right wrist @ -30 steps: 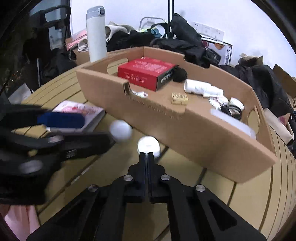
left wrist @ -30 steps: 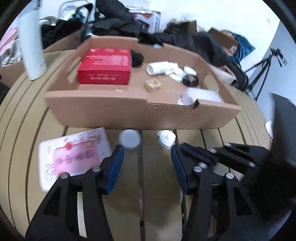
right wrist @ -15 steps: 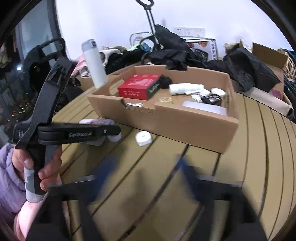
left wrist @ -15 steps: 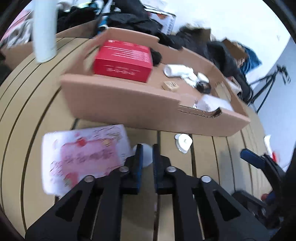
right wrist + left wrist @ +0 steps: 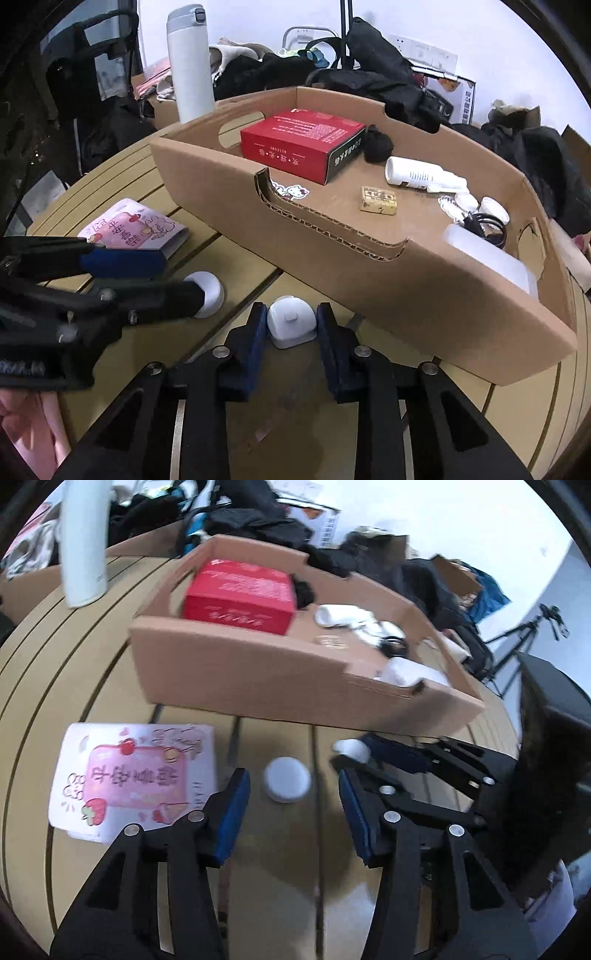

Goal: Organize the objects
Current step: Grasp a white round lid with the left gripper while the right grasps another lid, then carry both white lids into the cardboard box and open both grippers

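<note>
A round white jar [image 5: 287, 779] lies on the slatted wooden table, just ahead of my open left gripper [image 5: 293, 794] and between its blue pads. It also shows in the right wrist view [image 5: 209, 294], partly behind the left gripper. A small white rounded case [image 5: 291, 322] sits between the fingers of my right gripper [image 5: 291, 325], which is open with its pads close on either side. In the left wrist view that case [image 5: 352, 748] peeks out beside the right gripper's blue pad [image 5: 397, 755]. A pink and white booklet [image 5: 133, 771] lies flat at the left.
A long cardboard box [image 5: 369, 266] lies across the table behind the grippers, holding a red box [image 5: 301, 142], a white tube [image 5: 417, 174], a small tan block [image 5: 379, 200] and other small items. A white bottle [image 5: 190, 62] stands behind it at the left. Dark clothes pile beyond.
My left gripper has opened from shut and now frames the round jar. My right gripper has come back down to the table and stands around the small white case.
</note>
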Available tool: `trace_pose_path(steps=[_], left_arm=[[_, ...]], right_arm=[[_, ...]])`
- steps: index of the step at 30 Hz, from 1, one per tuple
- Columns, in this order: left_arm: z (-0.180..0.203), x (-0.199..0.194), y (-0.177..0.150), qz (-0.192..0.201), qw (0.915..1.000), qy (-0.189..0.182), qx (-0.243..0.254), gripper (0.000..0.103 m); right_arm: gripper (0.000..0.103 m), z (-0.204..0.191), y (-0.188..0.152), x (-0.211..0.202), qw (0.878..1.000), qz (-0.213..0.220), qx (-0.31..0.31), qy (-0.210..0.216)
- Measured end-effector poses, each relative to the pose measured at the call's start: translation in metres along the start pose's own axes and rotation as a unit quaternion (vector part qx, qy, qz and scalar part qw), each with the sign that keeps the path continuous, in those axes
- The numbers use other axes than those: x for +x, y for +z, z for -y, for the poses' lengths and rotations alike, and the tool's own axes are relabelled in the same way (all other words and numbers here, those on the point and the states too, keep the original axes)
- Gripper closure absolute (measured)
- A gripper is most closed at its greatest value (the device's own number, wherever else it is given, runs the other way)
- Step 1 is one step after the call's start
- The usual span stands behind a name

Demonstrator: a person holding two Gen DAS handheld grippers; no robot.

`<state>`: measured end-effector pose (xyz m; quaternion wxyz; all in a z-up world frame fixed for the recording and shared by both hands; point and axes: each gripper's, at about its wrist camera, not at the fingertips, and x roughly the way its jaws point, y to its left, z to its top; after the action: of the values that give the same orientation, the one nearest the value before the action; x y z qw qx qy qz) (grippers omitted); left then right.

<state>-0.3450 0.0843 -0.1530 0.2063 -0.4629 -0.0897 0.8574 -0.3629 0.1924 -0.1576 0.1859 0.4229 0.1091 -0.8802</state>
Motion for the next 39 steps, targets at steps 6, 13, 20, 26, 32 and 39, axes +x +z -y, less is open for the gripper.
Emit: trace_pose_path(steps=[6, 13, 20, 26, 32, 39], left_arm=[[0.016, 0.019, -0.002, -0.035, 0.998, 0.039, 0.036, 0.075], [0.049, 0.035, -0.008, -0.031, 0.9865, 0.116, 0.112, 0.08], [0.047, -0.014, -0.008, -0.008, 0.9916, 0.11, 0.067, 0.08], [0.044, -0.11, -0.002, 0.043, 0.9978, 0.044, 0.027, 0.08], [0.056, -0.092, 0.095, 0.052, 0.9962, 0.005, 0.07, 0.08], [0.049, 0.047, 0.171, -0.071, 0.9963, 0.028, 0.041, 0.08]], right_arm=[[0.073, 0.003, -0.01, -0.021, 1.0, 0.008, -0.001, -0.018], [0.073, 0.023, -0.046, -0.079, 0.997, 0.029, 0.073, 0.004], [0.073, 0.023, -0.08, -0.128, 0.994, 0.036, 0.104, -0.011], [0.073, 0.032, -0.077, -0.183, 0.991, 0.075, 0.113, -0.007], [0.073, 0.093, 0.018, -0.166, 0.983, 0.083, 0.158, 0.035], [0.073, 0.156, 0.097, -0.013, 0.978, -0.059, 0.199, 0.009]])
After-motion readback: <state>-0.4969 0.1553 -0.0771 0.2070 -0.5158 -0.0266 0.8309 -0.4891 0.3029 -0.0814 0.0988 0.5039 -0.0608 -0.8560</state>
